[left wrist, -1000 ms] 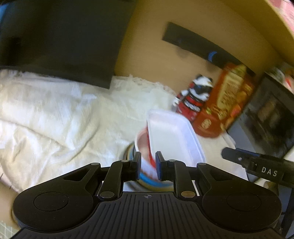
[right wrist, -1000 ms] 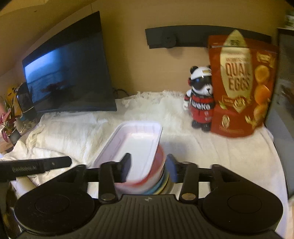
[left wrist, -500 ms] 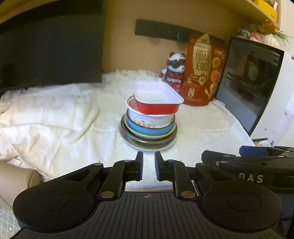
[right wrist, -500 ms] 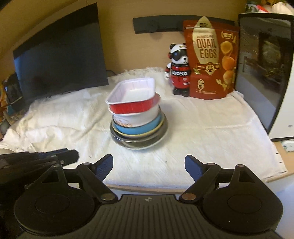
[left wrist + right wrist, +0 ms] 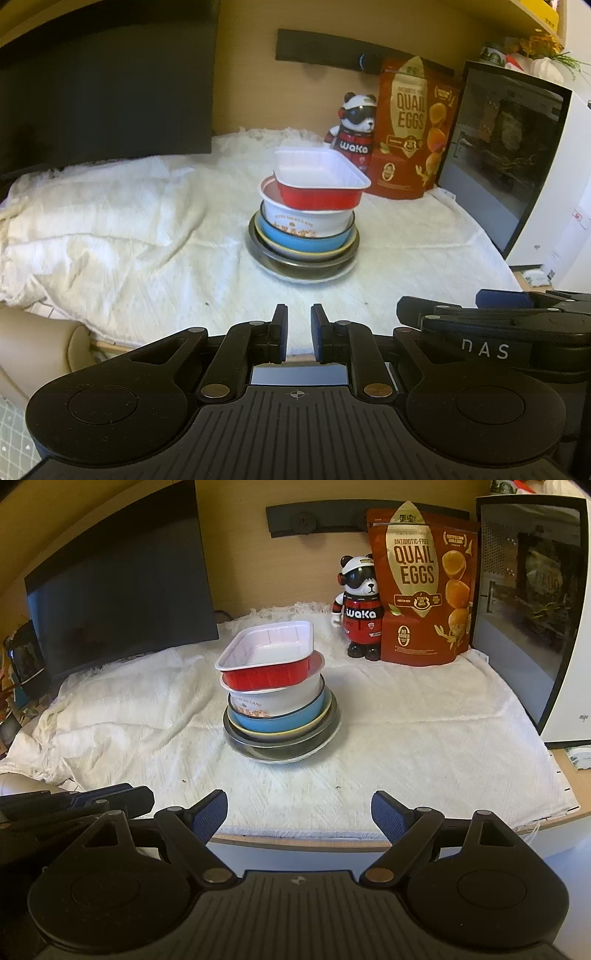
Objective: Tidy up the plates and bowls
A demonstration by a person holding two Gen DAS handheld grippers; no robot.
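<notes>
A bench (image 5: 576,797) with a wooden edge carries a rumpled white cloth (image 5: 406,731). Behind it stands a tan wall (image 5: 240,554) bearing a black rail (image 5: 317,518). A dark monitor (image 5: 122,590) stands left, a white microwave (image 5: 554,609) right. Lighting is warm.

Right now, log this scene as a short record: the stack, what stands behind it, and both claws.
stack: red tray on top, white bowl, blue bowl, plates below
surface: white cloth
behind: panda, quail egg bag
left claw: shut, empty, short of the stack
right claw: open, empty, jaws just widened
</notes>
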